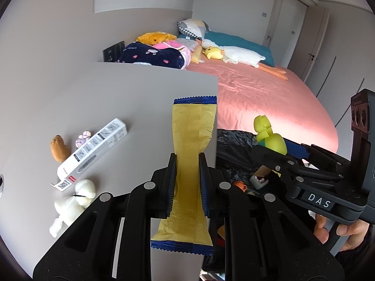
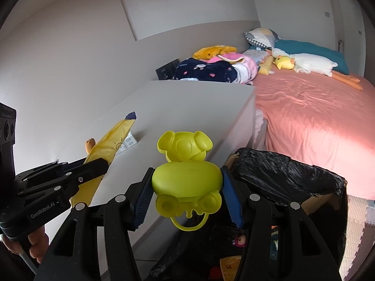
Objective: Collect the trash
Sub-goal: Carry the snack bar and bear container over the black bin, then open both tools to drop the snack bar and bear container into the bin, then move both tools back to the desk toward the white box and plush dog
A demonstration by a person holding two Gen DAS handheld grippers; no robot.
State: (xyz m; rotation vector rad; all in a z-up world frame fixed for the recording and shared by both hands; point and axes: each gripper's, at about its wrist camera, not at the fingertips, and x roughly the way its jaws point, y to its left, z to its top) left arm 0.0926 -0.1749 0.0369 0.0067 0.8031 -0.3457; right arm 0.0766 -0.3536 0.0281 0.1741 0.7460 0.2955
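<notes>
The biggest thing I see is the bed (image 1: 269, 103) under its pink sheet, with pillows, folded blankets and a long white goose plush (image 1: 241, 56) heaped at its far end. Next comes the grey worktop (image 1: 105, 98), butting against the bed's side. Below its edge, on the floor side, sits a bin lined with a black trash bag (image 2: 288, 171), its mouth open, some small colourful bits inside.

On the worktop lie a white carton (image 1: 93, 149), a white fluffy plush (image 1: 75, 201), a small brown plush (image 1: 59, 148) and a tiny pastel trinket (image 1: 83, 138) beside the carton.

My left tongs (image 1: 187, 185) are pressed together on a yellow wrapper (image 1: 191, 145) with blue crimped ends, held lengthwise over the worktop's edge. My right tongs (image 2: 186, 185) are pinching a yellow-green plastic case (image 2: 186, 180), its bear-shaped lid hinged up, held just beside the bag's rim. A hand (image 1: 337, 231) grips the right handle.
</notes>
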